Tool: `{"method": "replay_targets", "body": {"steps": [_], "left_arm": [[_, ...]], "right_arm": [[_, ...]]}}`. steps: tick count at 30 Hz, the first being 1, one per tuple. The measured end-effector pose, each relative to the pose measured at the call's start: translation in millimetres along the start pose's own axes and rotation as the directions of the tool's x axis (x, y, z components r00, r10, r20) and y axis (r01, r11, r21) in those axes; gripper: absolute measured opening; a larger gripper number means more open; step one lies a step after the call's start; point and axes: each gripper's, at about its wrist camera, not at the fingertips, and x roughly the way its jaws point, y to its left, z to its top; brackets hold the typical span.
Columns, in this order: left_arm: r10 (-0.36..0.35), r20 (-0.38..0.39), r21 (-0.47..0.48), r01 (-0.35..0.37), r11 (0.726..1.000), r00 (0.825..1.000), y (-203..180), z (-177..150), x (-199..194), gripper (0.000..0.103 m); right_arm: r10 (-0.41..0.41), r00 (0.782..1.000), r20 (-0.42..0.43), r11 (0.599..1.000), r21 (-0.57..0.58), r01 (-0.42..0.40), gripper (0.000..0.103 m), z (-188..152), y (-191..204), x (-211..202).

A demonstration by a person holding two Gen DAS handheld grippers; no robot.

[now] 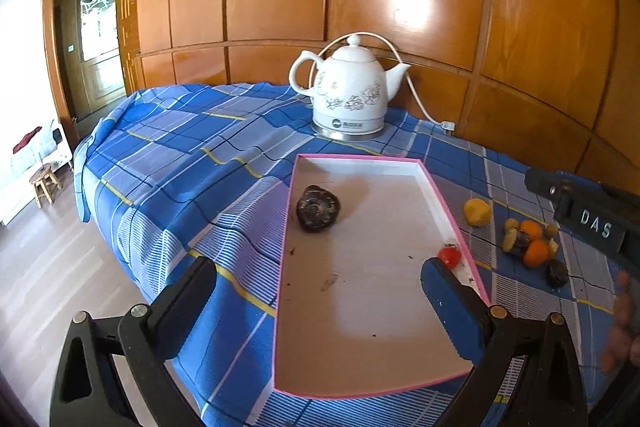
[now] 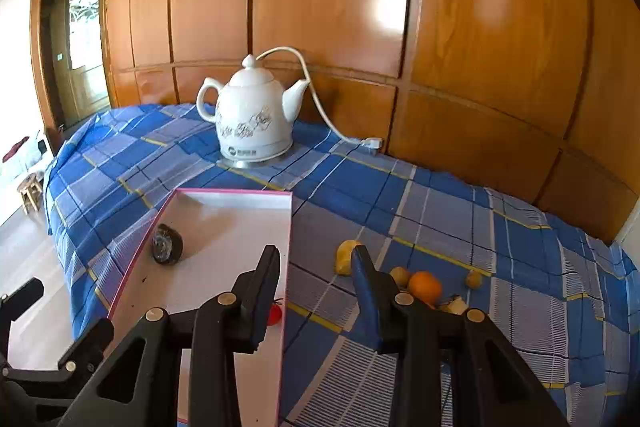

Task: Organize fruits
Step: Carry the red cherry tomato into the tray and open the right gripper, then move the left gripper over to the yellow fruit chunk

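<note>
A shallow white tray with a pink rim (image 1: 436, 187) (image 2: 236, 191) lies on the blue checked cloth. In it are a dark shrivelled fruit (image 1: 318, 213) (image 2: 167, 244) and a small red fruit (image 1: 450, 257) (image 2: 275, 314) at its right wall. To the tray's right lie a yellow fruit (image 1: 477, 211) (image 2: 343, 257), oranges (image 1: 535, 243) (image 2: 425, 285) and small yellowish and dark pieces (image 1: 557, 273). My left gripper (image 1: 320, 291) is open and empty above the tray's near half. My right gripper (image 2: 316, 267) is open and empty above the tray's right edge.
A white ceramic electric kettle (image 1: 352, 95) (image 2: 250, 119) with a white cord and plug (image 2: 372, 143) stands at the back by the wood-panelled wall. The table's left edge drops to the floor, where a small stool (image 1: 44, 183) stands.
</note>
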Motion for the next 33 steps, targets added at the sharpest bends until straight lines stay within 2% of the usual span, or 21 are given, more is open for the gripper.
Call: {"method": "replay_targets", "body": {"steps": [13,33], "left_arm": [[-0.029,-0.005,0.059,0.030,0.998,1.000,-23.0,-1.6,-4.8,0.103],[-0.072,-0.028,0.131,0.075,0.989,0.997,-49.9,-4.1,-4.1,0.103]], "right_arm": [[-0.034,0.998,0.054,0.998,0.057,0.031,0.037,-2.5,-28.3,-19.0],[-0.082,0.996,0.044,0.992,0.095,0.078,0.038,-9.9,-66.3,-19.6]]}}
